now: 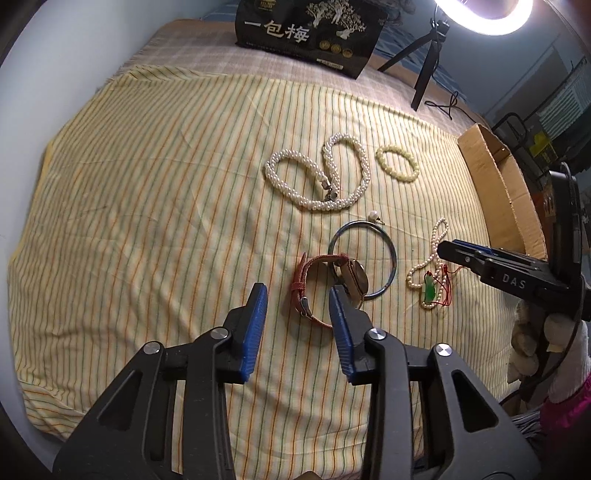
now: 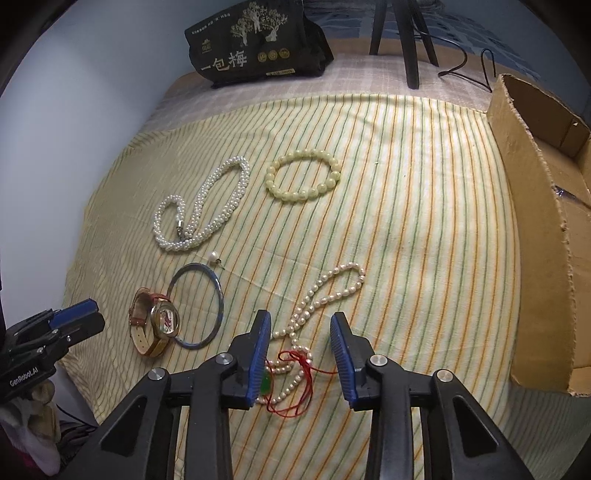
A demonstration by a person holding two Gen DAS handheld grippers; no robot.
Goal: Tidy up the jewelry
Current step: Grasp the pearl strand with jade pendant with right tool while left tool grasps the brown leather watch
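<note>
A striped cloth [image 1: 147, 184] is spread over the worktop, and the jewelry is laid out on its right half. At the far side a thick pearl rope [image 1: 317, 173] is curled in loops, with a pale green bead bracelet [image 1: 398, 164] just to its right. Nearer, a metal bangle [image 1: 391, 251] lies flat, with a single pearl earring [image 1: 373, 215] touching or almost touching its far rim. A wristwatch [image 1: 354, 280] with a red strap overlaps the near left edge of the bangle. To the right of the bangle a thin pearl necklace [image 2: 325, 295] is heaped loosely together with a green pendant [image 1: 429, 291] on a red cord [image 2: 295, 369].

The left gripper [image 1: 297, 299] is held low above the watch strap; its jaws stand partly apart, with the strap seen between them (whether a pad touches the strap cannot be told). The right gripper [image 2: 299, 332] is held over the near end of the thin necklace, its jaws likewise partly apart, with the beads and the red cord lying between them and nothing clamped. The pendant is half hidden behind the left pad of that gripper.

An open cardboard box [image 2: 535, 221] stands at the right edge of the cloth. A black printed bag [image 2: 258, 44] stands at the far end, with tripod legs [image 2: 410, 40] to its right and a ring lamp [image 1: 487, 14] above.
</note>
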